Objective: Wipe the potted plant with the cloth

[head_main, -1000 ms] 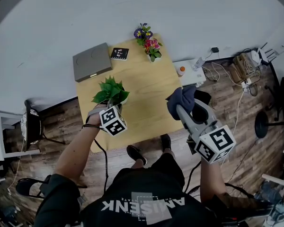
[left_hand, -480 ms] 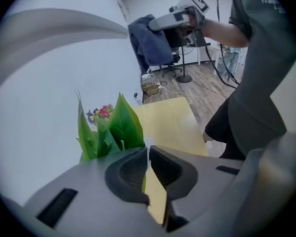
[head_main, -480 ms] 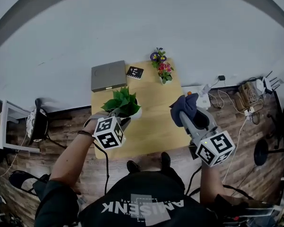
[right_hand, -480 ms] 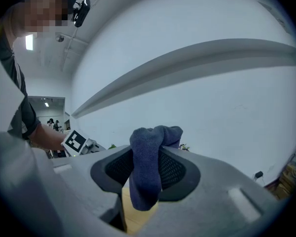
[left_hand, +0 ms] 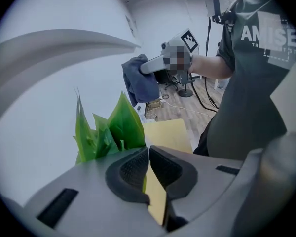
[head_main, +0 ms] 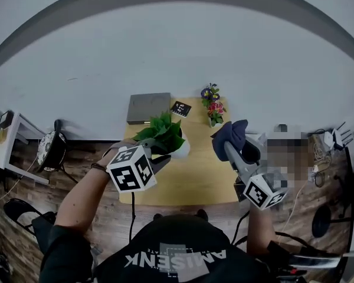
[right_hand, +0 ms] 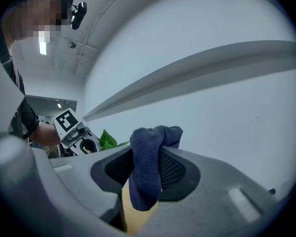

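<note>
The potted plant (head_main: 162, 133), green leaves in a white pot, hangs above the wooden table (head_main: 189, 178). My left gripper (head_main: 159, 159) holds it from the near side. In the left gripper view the jaws (left_hand: 148, 156) are nearly together, have just closed a little further, and pinch a thin green sliver; leaves (left_hand: 119, 127) rise just beyond. My right gripper (head_main: 226, 148) is raised to the plant's right, shut on a dark blue cloth (head_main: 230, 133). That cloth (right_hand: 149, 154) bulges out between its pads (right_hand: 173, 171), and the plant (right_hand: 106, 138) shows at the left.
At the table's back edge lie a grey flat box (head_main: 148, 107), a small dark card (head_main: 180, 108) and a little pot of coloured flowers (head_main: 212, 106). A chair (head_main: 50, 149) stands left of the table. Cables and equipment (head_main: 339, 137) lie on the floor to the right.
My left gripper has risen with the potted plant, which has left the tabletop. The right gripper with the cloth has risen too and has come nearer the plant.
</note>
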